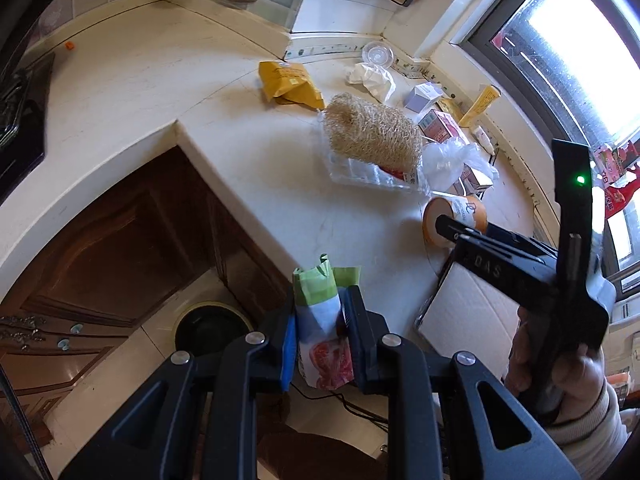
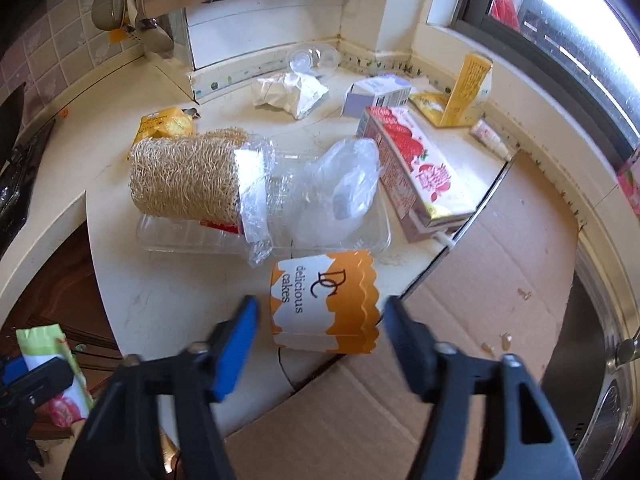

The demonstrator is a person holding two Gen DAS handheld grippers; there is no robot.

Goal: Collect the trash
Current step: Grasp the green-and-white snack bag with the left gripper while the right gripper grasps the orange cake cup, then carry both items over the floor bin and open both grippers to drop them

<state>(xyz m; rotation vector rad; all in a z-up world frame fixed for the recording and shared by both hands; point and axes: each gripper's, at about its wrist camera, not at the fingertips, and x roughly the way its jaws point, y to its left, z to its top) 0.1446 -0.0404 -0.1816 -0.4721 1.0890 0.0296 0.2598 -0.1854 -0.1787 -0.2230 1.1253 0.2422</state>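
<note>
**Cake cup next in line as kitchen counter is cleared of trash**

On the left, the left gripper (image 1: pixel 320 344) is clamped on a crumpled green-and-white snack wrapper (image 1: pixel 320 320) printed with red fruit, held beyond the counter's edge above the floor, where a round dark bin (image 1: pixel 212 326) stands just left of and below the claw. On the pale countertop (image 1: pixel 160 92) ahead lies the uncollected litter: a yellow packet (image 1: pixel 290 84) far back, a loofah roll (image 2: pixel 188 178) half in clear film and resting on a clear plastic tray (image 2: pixel 160 236), a crumpled clear plastic bag (image 2: pixel 344 184) on the same tray, a white crumpled wrapper (image 2: pixel 288 94) behind, and a strawberry carton (image 2: pixel 416 168) to the right. Nearest the camera in the right wrist view, an orange-and-white paper cake cup (image 2: pixel 324 300) marked "DC delicious cakes" lies on its side at the seam between the counter and a flattened cardboard sheet (image 2: pixel 500 280). The right gripper (image 2: pixel 320 320) is spread wide and holding nothing, its fingers flanking the cup, which sits just ahead of the fingertips. The cup's long axis appears to run across the gap from finger to finger, so closing would likely press on its open end and base; a small wrist turn may give a surer hold. The right claw is far nearer the cup than the occupied left one
</note>
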